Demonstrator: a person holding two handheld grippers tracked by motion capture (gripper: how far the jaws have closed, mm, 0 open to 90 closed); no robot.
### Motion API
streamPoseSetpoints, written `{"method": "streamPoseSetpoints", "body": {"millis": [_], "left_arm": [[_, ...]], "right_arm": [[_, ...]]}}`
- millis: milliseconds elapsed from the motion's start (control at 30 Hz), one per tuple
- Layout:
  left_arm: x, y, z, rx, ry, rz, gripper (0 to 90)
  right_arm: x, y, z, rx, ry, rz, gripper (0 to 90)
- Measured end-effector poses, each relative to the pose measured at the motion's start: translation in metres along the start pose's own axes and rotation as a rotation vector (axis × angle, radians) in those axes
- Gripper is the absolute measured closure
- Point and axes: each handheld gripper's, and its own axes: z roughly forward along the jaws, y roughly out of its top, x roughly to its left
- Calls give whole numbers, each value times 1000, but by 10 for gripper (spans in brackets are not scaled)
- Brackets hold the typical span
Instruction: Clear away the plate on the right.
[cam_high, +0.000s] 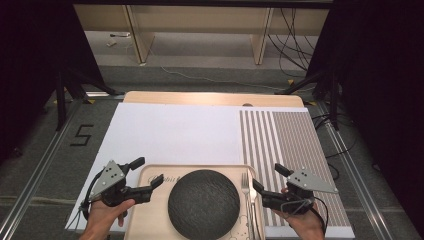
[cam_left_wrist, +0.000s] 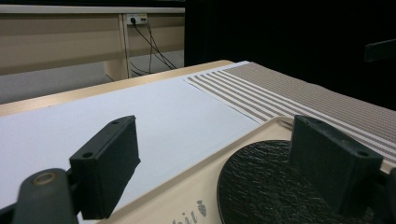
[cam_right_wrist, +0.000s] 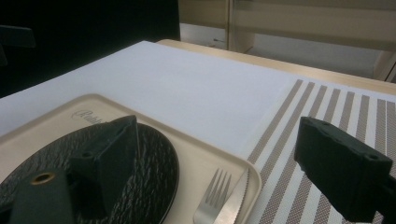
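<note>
From the high view I see my left gripper and right gripper released, flanking the tray; the black plate sits mid-tray. In the left gripper view my jaws straddle the tray's corner. In the right gripper view the fork and knife lie at the tray's edge.

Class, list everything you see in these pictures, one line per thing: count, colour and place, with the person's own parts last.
Tray: one, beige, near edge of the table, between the two grippers.
Plate: one, black, round, textured, on the tray.
Fork: one, silver, on the tray right of the plate.
Knife: one, silver, beside the fork at the tray's right rim.
White mat: one, white, covering the table's left and middle.
Striped placemat: one, brown and white, on the table's right.
Table: one, light wood.
Left gripper: one, black, open, at the tray's left corner.
Right gripper: one, black, open, by the tray's right edge.
</note>
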Motion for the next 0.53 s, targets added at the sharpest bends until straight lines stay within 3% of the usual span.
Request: {"method": "streamPoseSetpoints", "body": {"millis": [533], "left_arm": [[1, 0, 0, 2, 1, 1, 156]], "right_arm": [[-1, 0, 2, 9, -3, -1, 150]]}}
